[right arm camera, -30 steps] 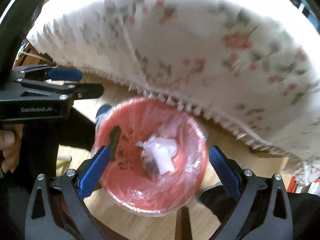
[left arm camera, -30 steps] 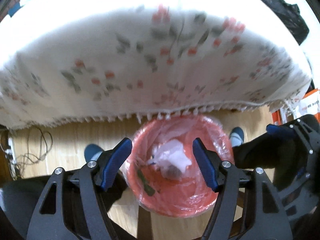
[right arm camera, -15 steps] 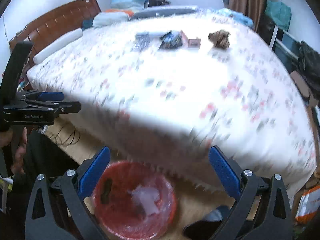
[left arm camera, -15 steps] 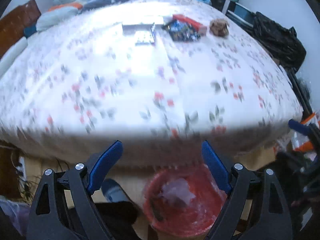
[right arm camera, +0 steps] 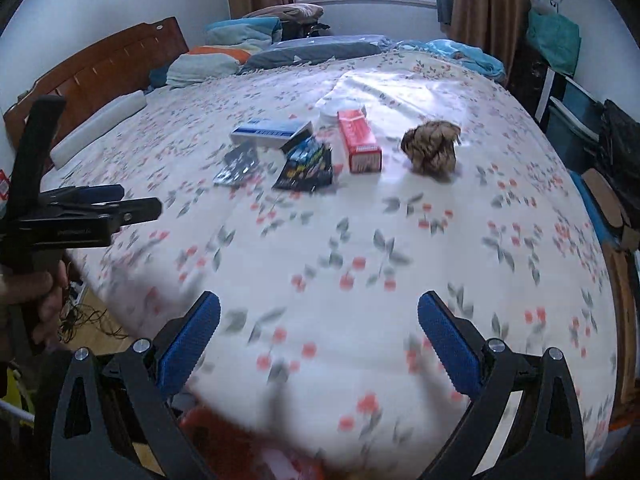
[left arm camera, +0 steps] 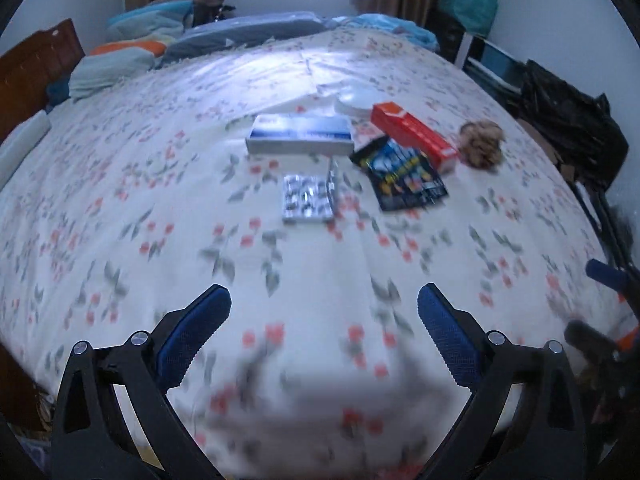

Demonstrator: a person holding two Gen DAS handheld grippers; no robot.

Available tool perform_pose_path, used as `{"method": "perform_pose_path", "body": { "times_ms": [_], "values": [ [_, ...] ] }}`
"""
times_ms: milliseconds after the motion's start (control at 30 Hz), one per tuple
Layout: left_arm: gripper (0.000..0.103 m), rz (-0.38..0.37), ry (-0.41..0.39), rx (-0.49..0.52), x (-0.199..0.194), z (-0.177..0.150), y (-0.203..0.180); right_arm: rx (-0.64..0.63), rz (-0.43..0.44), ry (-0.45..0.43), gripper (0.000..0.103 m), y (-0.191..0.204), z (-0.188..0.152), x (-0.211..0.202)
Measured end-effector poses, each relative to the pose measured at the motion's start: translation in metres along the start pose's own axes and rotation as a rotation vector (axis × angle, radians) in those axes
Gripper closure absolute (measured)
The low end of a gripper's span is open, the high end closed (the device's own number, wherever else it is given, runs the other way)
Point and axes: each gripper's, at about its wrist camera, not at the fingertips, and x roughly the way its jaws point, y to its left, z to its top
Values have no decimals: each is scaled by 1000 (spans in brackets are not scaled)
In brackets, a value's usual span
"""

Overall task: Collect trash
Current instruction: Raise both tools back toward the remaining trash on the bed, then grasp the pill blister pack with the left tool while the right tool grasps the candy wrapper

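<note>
Trash lies well ahead of both grippers on the floral bedspread (left arm camera: 160, 208): a blister pack (left arm camera: 307, 199), a dark snack wrapper (left arm camera: 404, 178), a red carton (left arm camera: 414, 134), a blue-white box (left arm camera: 300, 134) and a brown crumpled wad (left arm camera: 481, 143). Left gripper (left arm camera: 324, 312) is opening wide, nothing between its jaws; right gripper (right arm camera: 319, 318) is spread and empty.

Soft matt floral cloth bedspread (left arm camera: 160, 200), glossy foil blister pack (left arm camera: 307, 199), shiny plastic snack wrapper (left arm camera: 404, 174), smooth red cardboard box (right arm camera: 358, 140), polished wooden headboard (right arm camera: 108, 64).
</note>
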Motion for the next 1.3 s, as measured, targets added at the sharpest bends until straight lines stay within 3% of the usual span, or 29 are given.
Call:
{"method": "perform_pose_path", "body": {
  "times_ms": [100, 233, 467, 567, 700, 800, 867, 1100, 1300],
  "values": [
    [7, 5, -5, 3, 24, 19, 0, 1, -1, 0, 5, -2, 14, 19],
    [19, -9, 1, -6, 53, 38, 1, 8, 6, 6, 5, -7, 28, 42],
    [22, -24, -3, -5, 84, 53, 1, 4, 14, 14, 5, -8, 40, 69],
    [45, -29, 13, 2, 94, 55, 0, 6, 19, 18, 5, -8, 44, 78],
    [52, -42, 19, 11, 104, 57, -2, 5, 25, 16, 5, -7, 51, 87],
    [67, -53, 21, 15, 107, 58, -2, 2, 29, 15, 5, -5, 55, 94],
    [89, -62, 26, 22, 108, 58, -3, 1, 33, 14, 5, -4, 58, 99],
    [90, -68, 26, 37, 106, 55, -1, -7, 43, 51, 9, 5, 81, 138],
    [90, -68, 31, 23, 104, 54, 8, -1, 43, 89, 22, 9, 94, 167]
  ]
}}
